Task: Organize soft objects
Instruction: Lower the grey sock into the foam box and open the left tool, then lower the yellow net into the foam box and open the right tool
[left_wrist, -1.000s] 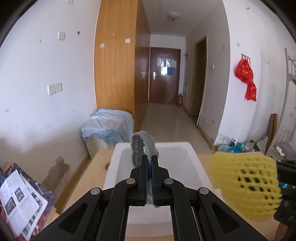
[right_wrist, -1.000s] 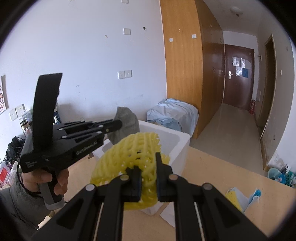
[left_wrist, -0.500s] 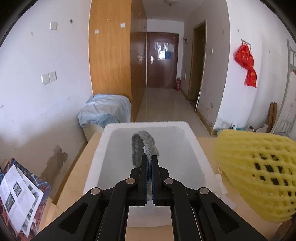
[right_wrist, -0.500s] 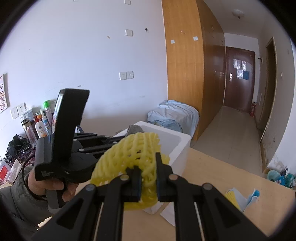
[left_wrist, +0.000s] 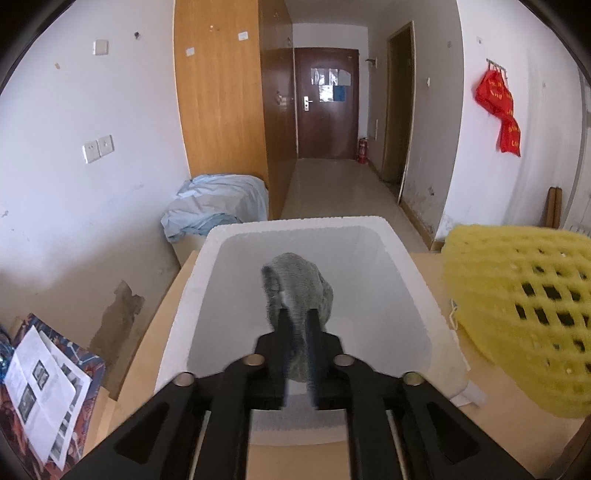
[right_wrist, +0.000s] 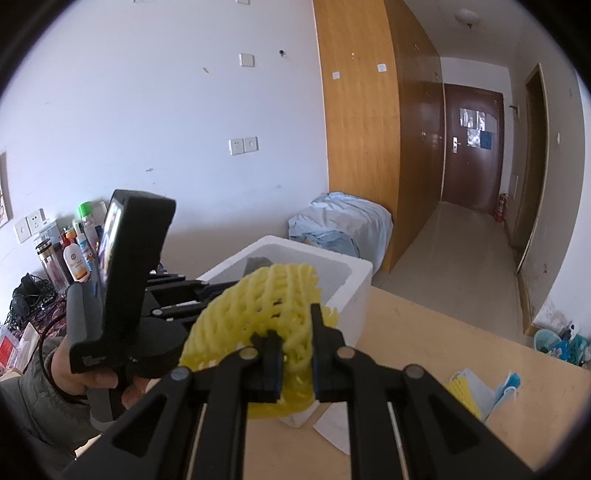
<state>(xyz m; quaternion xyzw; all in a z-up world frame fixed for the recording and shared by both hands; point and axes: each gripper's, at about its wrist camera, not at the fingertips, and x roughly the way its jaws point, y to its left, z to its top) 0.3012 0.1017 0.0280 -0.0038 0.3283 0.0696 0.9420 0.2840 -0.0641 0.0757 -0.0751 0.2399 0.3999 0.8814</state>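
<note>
While yellow foam netting (right_wrist: 266, 306) bulges, fuzzy grey cloth (left_wrist: 295, 291) overhangs smooth polystyrene box (left_wrist: 192, 295).

Left gripper (left_wrist: 297, 325) tilts downward with jaws opening, while right gripper (right_wrist: 295, 336) holds its jaws clamped

Matt white foam box (left_wrist: 408, 258); fuzzy grey cloth (left_wrist: 297, 286) — yellow foam netting (right_wrist: 266, 299); smooth wooden table (right_wrist: 424, 325).

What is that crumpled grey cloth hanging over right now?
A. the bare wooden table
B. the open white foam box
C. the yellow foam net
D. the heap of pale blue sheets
B: in the left wrist view the crumpled grey cloth hangs between the claw's fingers above the open white foam box.
</note>
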